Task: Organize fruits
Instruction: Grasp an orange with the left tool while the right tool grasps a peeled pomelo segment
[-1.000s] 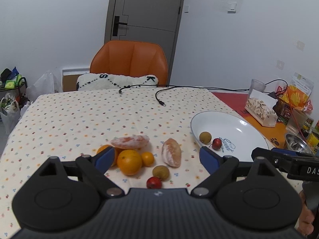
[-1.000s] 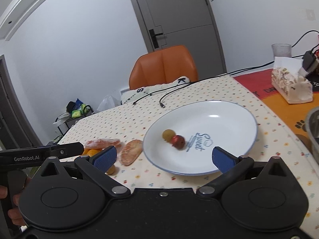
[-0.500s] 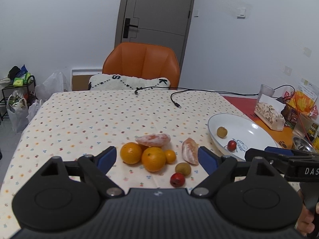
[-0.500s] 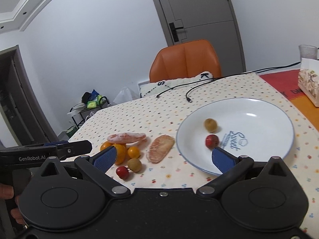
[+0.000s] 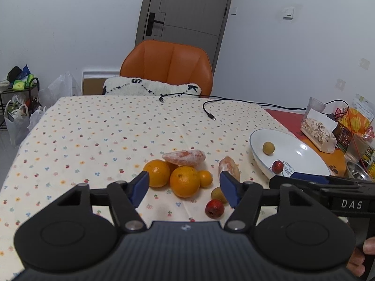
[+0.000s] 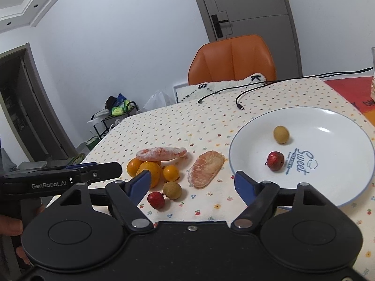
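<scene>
Fruit lies in a tight cluster near the front middle of the table (image 5: 98,126): two oranges (image 5: 184,181), a small kumquat (image 5: 204,178), two peeled pomelo wedges (image 5: 184,157), a brown longan (image 6: 172,190) and a red berry (image 6: 156,200). To the right sits the plate (image 6: 337,126), near the front edge, with one more longan (image 6: 281,134) and one more berry (image 6: 275,160) inside; "Sweet" is printed on it in blue.

The left gripper (image 5: 184,186) hovers low over the oranges, its jaws closing with the large orange showing between the pads but not pinched. The right gripper (image 6: 192,183) hangs over the gap between the wedge and the plate's rim, its jaws closing too, nothing pressed between them. Each tool shows in the other's view: "GenRobot.AI" reads on the left one's side, "DAS" on the right one's.

The far half of the cloth is open except for a black cable (image 5: 208,111). The table's left edge is free. The right side is crowded with a snack bag (image 5: 318,131), a glass (image 5: 315,105) and packets. An orange chair (image 5: 168,66) stands at the far edge.
</scene>
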Action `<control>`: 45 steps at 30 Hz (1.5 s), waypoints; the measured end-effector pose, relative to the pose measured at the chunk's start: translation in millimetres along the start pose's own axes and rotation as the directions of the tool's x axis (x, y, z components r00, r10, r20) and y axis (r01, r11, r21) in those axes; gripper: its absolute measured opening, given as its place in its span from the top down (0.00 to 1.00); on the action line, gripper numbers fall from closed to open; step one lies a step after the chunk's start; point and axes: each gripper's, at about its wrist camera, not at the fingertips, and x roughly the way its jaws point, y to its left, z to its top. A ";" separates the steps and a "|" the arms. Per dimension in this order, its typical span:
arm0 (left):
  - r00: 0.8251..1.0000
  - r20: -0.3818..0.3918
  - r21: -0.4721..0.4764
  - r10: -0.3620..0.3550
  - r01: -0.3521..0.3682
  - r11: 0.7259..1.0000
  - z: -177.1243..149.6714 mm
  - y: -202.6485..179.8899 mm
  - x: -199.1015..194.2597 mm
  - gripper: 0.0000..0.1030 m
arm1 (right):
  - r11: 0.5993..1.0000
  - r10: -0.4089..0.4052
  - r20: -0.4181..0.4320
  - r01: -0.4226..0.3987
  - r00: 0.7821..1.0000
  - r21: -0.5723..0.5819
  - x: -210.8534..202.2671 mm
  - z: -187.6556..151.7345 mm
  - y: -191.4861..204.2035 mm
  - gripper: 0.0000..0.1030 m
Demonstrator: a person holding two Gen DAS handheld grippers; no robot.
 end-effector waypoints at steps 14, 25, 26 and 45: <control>0.998 -0.052 -0.035 -0.031 0.029 0.999 -4.5 3.6 35.0 0.44 | 1.000 0.007 -0.062 -0.005 0.998 0.026 24.2 -2.8 -7.6 0.41; 0.997 -0.066 -0.057 -0.047 0.043 0.997 -3.5 3.8 55.1 0.46 | 0.999 -0.037 -0.064 0.035 0.997 -0.028 41.8 -1.8 4.3 0.42; 0.997 -0.068 -0.059 -0.047 0.043 0.997 -3.5 3.4 57.0 0.50 | 0.999 -0.040 -0.064 0.039 0.997 -0.032 43.0 -2.0 5.9 0.42; 0.997 -0.052 -0.131 -0.060 0.052 0.990 -7.8 28.1 46.7 0.64 | 0.983 -0.160 -0.057 0.154 0.986 -0.096 68.3 2.9 27.4 0.46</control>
